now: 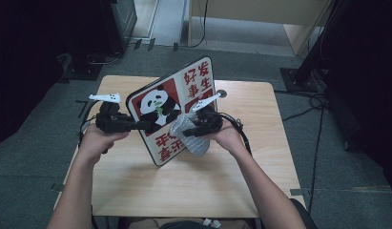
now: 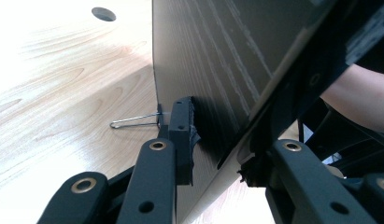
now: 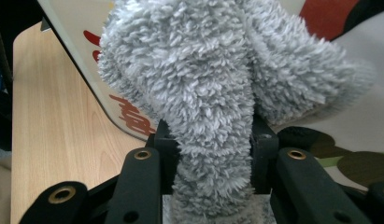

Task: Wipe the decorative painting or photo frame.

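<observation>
Jaws: left gripper (image 1: 145,125) clamps the panda board's (image 1: 158,102) edge, held tilted above the desk (image 1: 241,157); right gripper (image 3: 210,140) pinches grey fluffy cloth (image 3: 199,88) against board face. Wiping looks underway, prob. mid-job; remaining area can't be judged.

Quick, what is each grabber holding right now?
Left gripper: closed on the panda board's edge.
Right gripper: closed on the fluffy grey cloth.

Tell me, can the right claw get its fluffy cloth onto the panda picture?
Probably yes. The right claw holds the grey cloth right against the panda board, with nothing between them.
</observation>
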A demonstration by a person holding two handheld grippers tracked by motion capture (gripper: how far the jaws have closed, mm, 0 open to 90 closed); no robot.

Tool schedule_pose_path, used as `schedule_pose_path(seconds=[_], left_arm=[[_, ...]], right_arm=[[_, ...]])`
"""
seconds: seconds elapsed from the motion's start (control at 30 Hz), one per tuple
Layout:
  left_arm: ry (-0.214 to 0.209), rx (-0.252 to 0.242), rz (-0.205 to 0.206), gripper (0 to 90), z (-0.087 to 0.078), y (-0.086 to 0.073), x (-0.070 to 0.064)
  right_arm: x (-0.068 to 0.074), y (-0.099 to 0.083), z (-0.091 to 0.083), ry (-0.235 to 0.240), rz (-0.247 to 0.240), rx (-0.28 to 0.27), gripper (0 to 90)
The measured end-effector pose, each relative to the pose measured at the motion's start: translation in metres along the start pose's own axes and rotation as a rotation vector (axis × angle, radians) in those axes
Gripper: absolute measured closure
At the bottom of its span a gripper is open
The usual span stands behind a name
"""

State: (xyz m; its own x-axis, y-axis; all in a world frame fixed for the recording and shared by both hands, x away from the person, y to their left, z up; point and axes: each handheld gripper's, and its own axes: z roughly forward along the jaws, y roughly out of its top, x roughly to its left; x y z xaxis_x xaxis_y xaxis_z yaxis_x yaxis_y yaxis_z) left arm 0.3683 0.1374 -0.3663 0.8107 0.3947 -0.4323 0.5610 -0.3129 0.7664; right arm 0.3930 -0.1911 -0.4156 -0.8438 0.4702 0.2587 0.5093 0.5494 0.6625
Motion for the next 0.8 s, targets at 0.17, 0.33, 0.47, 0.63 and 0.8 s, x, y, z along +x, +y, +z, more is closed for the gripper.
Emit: schedule_pose_path(seconds=[0.17,0.33,0.47,0.63,0.8], left_arm=[[0.001,0.0,0.001,71.1,0.0,0.0,0.0],[0.002,-0.001,0.001,71.2,0.0,0.0,0.0],[0.003,0.0,0.003,71.2,0.0,0.0,0.0],[0.003,0.0,0.003,71.2,0.0,0.0,0.0],[0.006,-0.001,0.003,71.3,0.0,0.0,-0.001]], right_arm=[[-0.003,-0.008,0.005,0.011,0.005,0.01,64.2],[-0.004,-0.014,0.01,0.022,0.015,0.027,64.1],[-0.006,-0.021,0.015,0.021,0.015,0.035,64.1],[-0.007,-0.028,0.022,0.013,0.006,0.072,64.0],[-0.01,-0.035,0.025,0.023,0.011,0.076,64.0]])
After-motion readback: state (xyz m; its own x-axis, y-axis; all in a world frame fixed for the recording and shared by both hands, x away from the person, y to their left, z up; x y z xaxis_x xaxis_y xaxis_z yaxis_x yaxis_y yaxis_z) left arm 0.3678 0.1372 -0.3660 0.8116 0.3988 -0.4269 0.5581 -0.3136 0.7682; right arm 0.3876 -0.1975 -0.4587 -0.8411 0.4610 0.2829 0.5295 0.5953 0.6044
